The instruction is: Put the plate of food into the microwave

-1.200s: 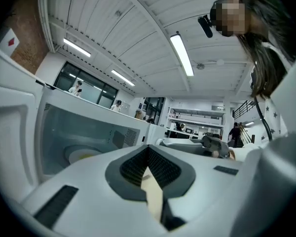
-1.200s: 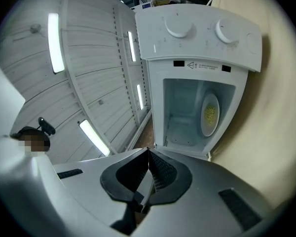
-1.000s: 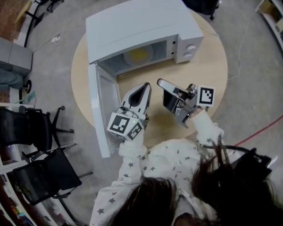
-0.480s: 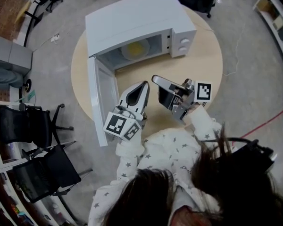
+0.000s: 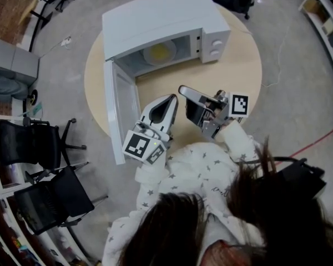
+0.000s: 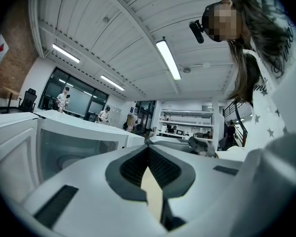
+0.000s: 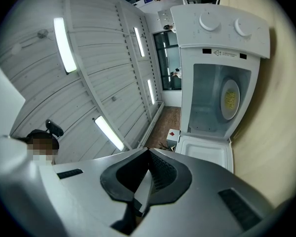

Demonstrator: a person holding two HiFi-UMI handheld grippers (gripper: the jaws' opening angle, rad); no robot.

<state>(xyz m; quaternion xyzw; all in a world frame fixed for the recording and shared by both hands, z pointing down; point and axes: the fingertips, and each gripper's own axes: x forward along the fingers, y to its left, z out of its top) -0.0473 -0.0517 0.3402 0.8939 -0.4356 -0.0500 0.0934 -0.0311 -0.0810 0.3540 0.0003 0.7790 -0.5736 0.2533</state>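
Plate of food apparently inside microwave, left gripper, right gripper jaws together, empty

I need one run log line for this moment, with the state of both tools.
plate: inside microwave | door: open | left tool: shut, empty | right tool: shut, empty

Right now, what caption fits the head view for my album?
Plate of food inside the open microwave; left gripper and right gripper, both shut, hover above the table.
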